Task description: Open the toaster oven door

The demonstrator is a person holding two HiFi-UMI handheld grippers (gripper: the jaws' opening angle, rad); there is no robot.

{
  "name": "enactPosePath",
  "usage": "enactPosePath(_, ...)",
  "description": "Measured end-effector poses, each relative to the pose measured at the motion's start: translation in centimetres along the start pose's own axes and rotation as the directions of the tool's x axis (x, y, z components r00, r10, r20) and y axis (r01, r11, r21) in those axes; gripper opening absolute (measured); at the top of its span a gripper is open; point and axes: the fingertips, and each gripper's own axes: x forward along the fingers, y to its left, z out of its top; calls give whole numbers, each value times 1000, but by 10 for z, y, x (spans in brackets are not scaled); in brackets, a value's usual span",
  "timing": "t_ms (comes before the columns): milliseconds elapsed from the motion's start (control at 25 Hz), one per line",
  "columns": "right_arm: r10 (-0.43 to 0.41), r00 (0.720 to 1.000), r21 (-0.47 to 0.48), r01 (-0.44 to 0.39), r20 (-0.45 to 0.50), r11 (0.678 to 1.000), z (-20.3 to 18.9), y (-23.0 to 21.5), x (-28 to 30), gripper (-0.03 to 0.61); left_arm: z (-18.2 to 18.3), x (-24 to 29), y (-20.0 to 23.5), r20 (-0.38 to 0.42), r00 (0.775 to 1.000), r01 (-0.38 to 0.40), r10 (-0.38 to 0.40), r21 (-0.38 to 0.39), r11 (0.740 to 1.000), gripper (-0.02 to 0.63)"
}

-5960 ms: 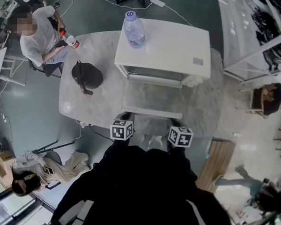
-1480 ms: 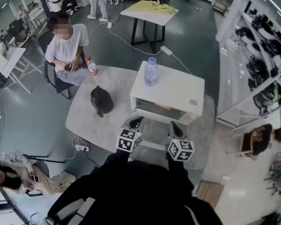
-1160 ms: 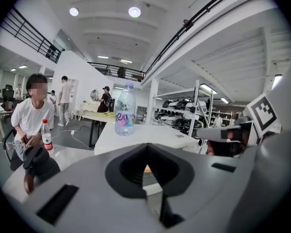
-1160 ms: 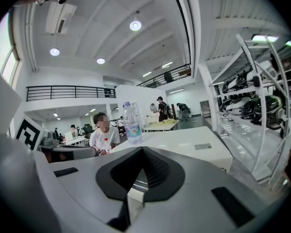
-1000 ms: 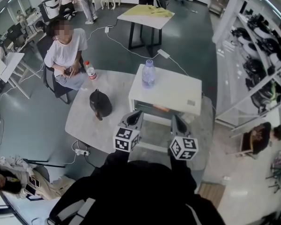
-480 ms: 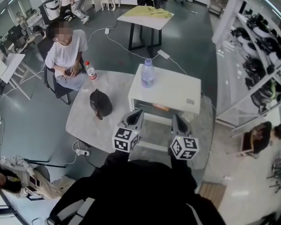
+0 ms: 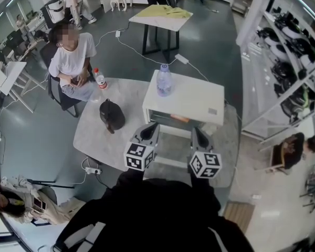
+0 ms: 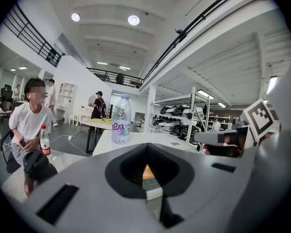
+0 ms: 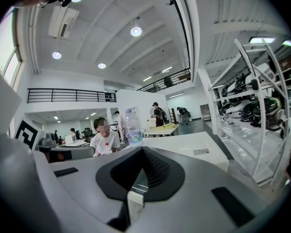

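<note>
The white toaster oven stands on the marble table. Its glass door lies folded down flat toward me, and something orange shows inside the cavity. My left gripper and right gripper hover side by side above that door, both pointing at the oven front. Each is shut with nothing between its fingers. In the left gripper view the left gripper aims at the oven top. The right gripper likewise faces the oven top.
A water bottle stands on the oven's top left corner. A black bag and a red-labelled bottle are on the table's left part. A seated person is beyond it. Metal shelving runs along the right.
Since six seconds ago both grippers have risen from the door's front edge and my view has pulled back. Over the last second they hardly moved.
</note>
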Motion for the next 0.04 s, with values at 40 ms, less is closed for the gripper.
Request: enactPosePath(40,1,1000,0,-1,-5,1000,-3,1,-1,3,-1,-1,0,-2,1000,1,-1,0,1000,3)
